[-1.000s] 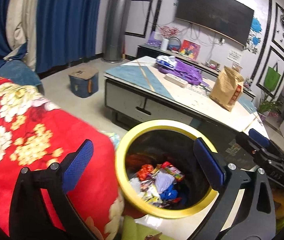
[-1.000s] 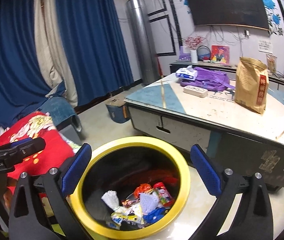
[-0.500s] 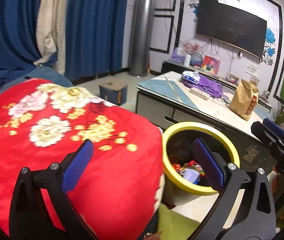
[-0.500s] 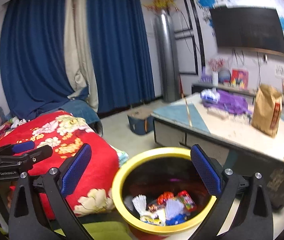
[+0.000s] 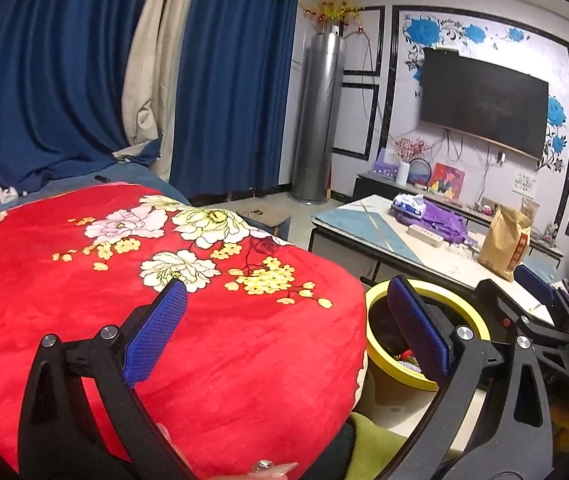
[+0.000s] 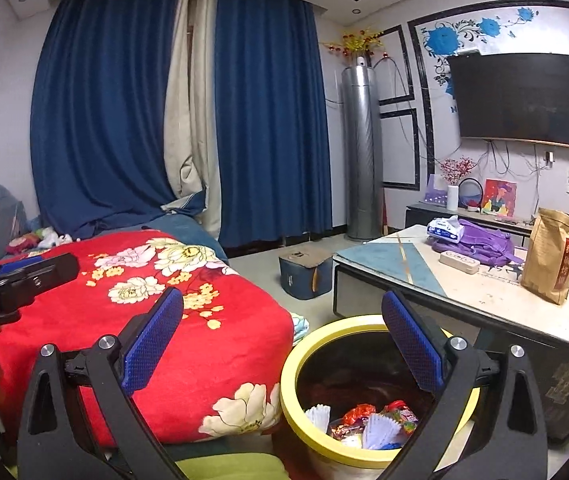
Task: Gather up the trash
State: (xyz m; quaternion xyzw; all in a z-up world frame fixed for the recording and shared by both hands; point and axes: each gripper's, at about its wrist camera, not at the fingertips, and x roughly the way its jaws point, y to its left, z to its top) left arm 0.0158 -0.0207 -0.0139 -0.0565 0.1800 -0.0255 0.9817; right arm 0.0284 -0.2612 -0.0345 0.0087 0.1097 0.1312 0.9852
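Beside the bed: a yellow-rimmed bin [image 6: 376,396] stands on the floor, between the red floral blanket [image 6: 156,320] on its left and the desk [image 6: 484,292] on its far right.
Bin contents: wrappers [image 6: 368,424] and scraps of paper lie in a heap at the bottom; this is the trash gathered up to now.
Left tongs [image 5: 284,328]: wide open, nothing between the blue pads, held over the blanket with the bin just to their right.
Right tongs [image 6: 282,340]: wide open and empty, held above the near edge of the bin.
Blanket: no loose litter shows on it.
Desk: a brown bag [image 6: 552,256], a purple backpack [image 6: 476,240], a tissue pack [image 6: 444,230] and a power strip [image 6: 458,262]; none is plainly trash.
Progress: probably late in the task, since trash sits in the bin and none is visible outside it.
Left to do: perhaps nothing; any litter out of view cannot be told.
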